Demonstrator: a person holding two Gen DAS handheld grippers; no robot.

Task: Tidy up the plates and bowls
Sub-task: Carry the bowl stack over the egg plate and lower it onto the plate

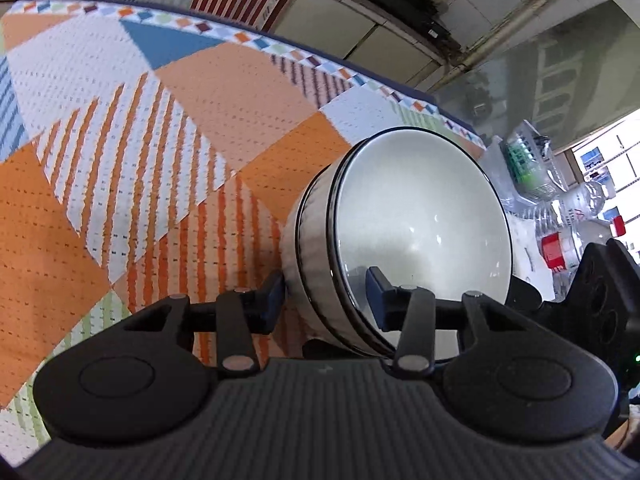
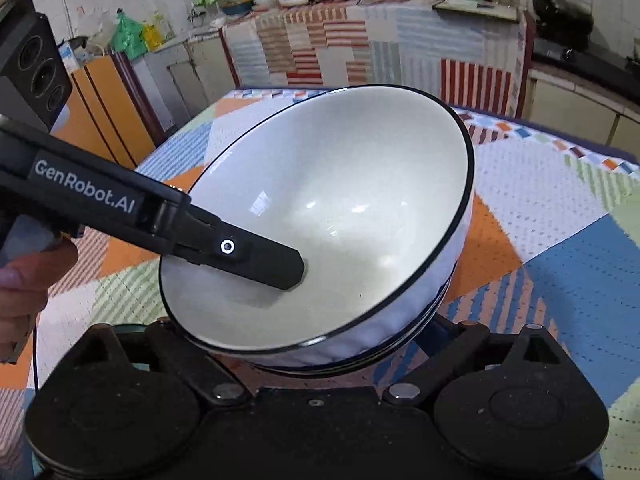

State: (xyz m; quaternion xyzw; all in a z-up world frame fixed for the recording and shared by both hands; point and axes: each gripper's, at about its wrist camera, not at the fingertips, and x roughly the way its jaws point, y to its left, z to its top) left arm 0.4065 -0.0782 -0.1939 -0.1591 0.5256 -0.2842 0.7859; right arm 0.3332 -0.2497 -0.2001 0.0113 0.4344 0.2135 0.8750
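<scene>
Black housing of the left gripper (image 1: 326,292) fills the bottom of the left wrist view; its jaws are partly closed w/ one dark pad outside the wall and the other inside the white bowl (image 1: 416,216), pinching the near wall at about 6 o'clock of the rim; bowl is black-rimmed, tilted so its opening faces 3 o'clock, and at least one more bowl (image 1: 308,256) nests under it, a second black rim showing just behind the first; stack sits over the patterned cloth (image 1: 160,140) on the bench, toward its 3 o'clock edge.

Right wrist view: right gripper (image 2: 320,344) is close under the same bowl (image 2: 340,200); its fingertips are hidden beneath the bowl's wall, so can't tell how far its jaws are open or whether they grip; left gripper's arm (image 2: 160,216) comes in from 9 o'clock, one finger (image 2: 276,266) lying inside the bowl; a hand (image 2: 24,292) shows at the 9 o'clock edge.
</scene>
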